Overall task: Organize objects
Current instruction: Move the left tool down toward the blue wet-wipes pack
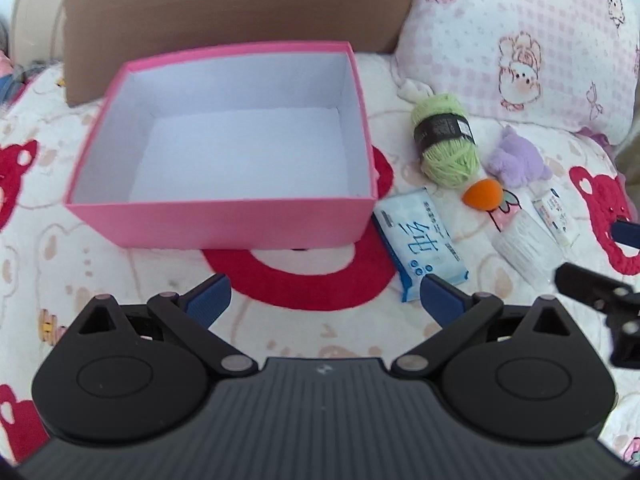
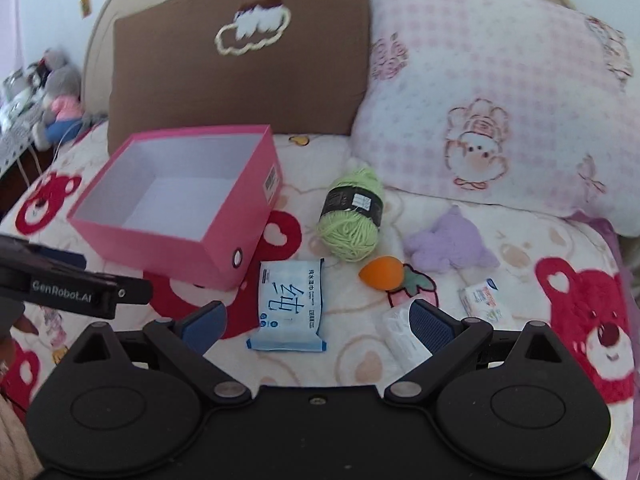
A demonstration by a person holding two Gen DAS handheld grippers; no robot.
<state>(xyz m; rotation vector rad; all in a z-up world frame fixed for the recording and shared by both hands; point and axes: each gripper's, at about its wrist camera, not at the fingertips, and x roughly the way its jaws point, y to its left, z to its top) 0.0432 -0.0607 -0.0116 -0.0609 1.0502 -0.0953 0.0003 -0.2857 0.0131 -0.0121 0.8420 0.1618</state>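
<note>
On the bed, pink box [image 2: 176, 208] holding nothing, wipes pack [image 2: 290, 304] beside it, both tools [image 1: 324, 296] [image 2: 316, 320] spread wide

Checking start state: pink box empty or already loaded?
Empty. The pink box shows only its bare white floor in both views; wipes pack lies outside.

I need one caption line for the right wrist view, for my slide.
Open right gripper above a blue wet-wipes pack, beside an empty pink box, green yarn and an orange sponge.
</note>
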